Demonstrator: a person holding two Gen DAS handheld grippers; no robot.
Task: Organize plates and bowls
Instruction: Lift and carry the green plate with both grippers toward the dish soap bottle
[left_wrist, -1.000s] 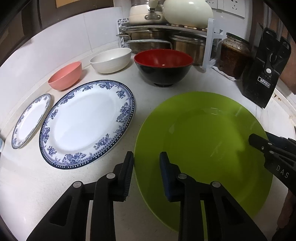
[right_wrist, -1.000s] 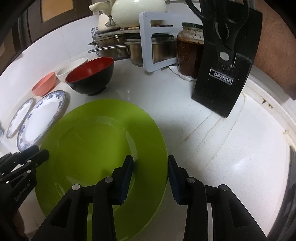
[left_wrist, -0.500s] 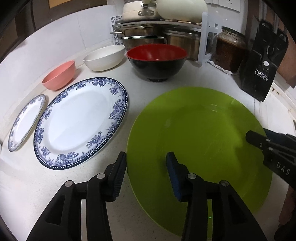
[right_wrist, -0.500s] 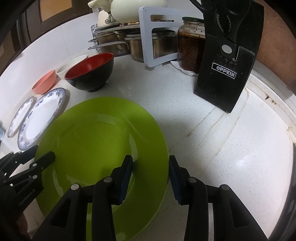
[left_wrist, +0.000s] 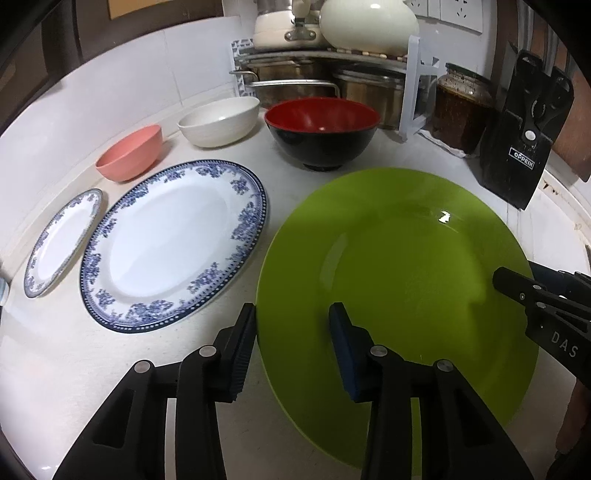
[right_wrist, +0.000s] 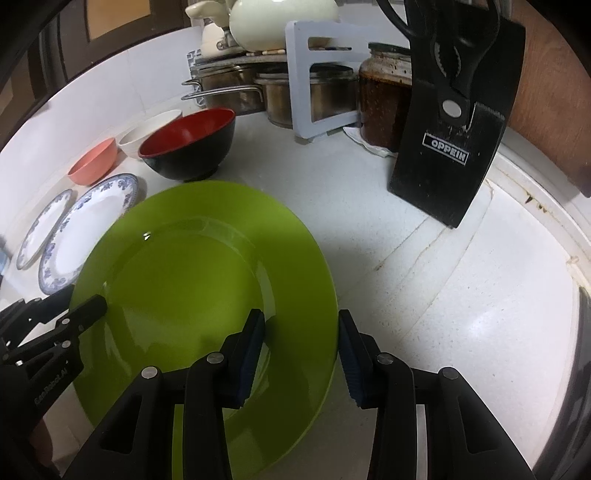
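Note:
A large green plate (left_wrist: 406, 258) lies flat on the white counter between both grippers. My left gripper (left_wrist: 293, 332) is open and straddles the plate's left rim, one finger outside it and one over it. My right gripper (right_wrist: 301, 339) is open and straddles the right rim of the green plate (right_wrist: 177, 288) the same way. To the left lie a large blue-patterned plate (left_wrist: 173, 240) and a small blue-patterned plate (left_wrist: 61, 243). Behind them stand a pink bowl (left_wrist: 131, 153), a white bowl (left_wrist: 219, 120) and a red-and-black bowl (left_wrist: 321, 129).
A black knife block (left_wrist: 524, 155) with scissors stands at the back right beside a dark jar (left_wrist: 461, 107). A rack with steel pots (left_wrist: 325, 81) and a cream kettle fills the back corner. A tiled wall bounds the left; bare counter (right_wrist: 461, 295) stretches to the right.
The jaws of my left gripper have spread wider around the green plate's rim. Both cameras have shifted slightly; the plate and the right gripper's opening look the same.

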